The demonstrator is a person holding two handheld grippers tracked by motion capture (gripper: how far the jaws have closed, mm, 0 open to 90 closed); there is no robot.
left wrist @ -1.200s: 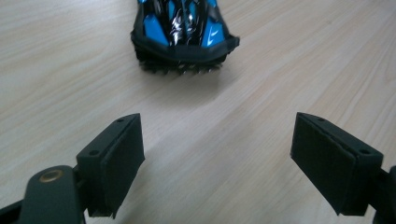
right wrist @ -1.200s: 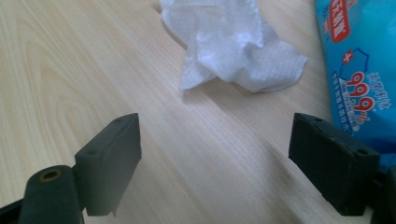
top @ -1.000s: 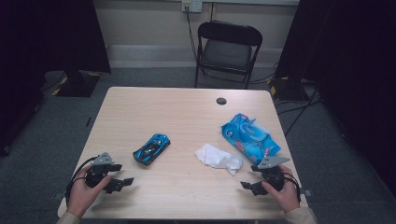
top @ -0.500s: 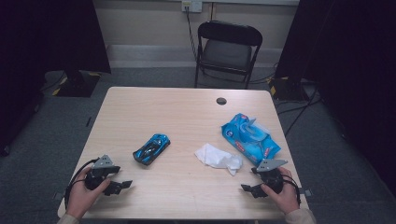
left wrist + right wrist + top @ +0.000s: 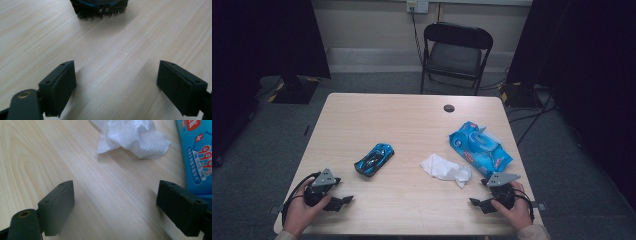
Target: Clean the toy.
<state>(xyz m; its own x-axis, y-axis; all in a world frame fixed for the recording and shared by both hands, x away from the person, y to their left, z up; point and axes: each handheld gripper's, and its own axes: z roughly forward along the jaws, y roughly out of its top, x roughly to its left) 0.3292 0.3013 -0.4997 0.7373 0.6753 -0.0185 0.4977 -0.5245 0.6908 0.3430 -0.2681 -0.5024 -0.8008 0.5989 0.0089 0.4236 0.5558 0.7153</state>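
Approach stage: left gripper [image 5: 117, 82] faces the toy car [image 5: 99, 8], right gripper [image 5: 116, 202] the crumpled wipe [image 5: 132, 137]; both jaws wide, empty. Next, close in.

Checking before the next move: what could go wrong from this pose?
1. The wipe is crumpled and loose; the open right gripper might pinch one fold and drag it.
2. The wipe pack lies beside the right gripper and could get nudged.
3. The toy car could roll if the open left gripper bumps it.
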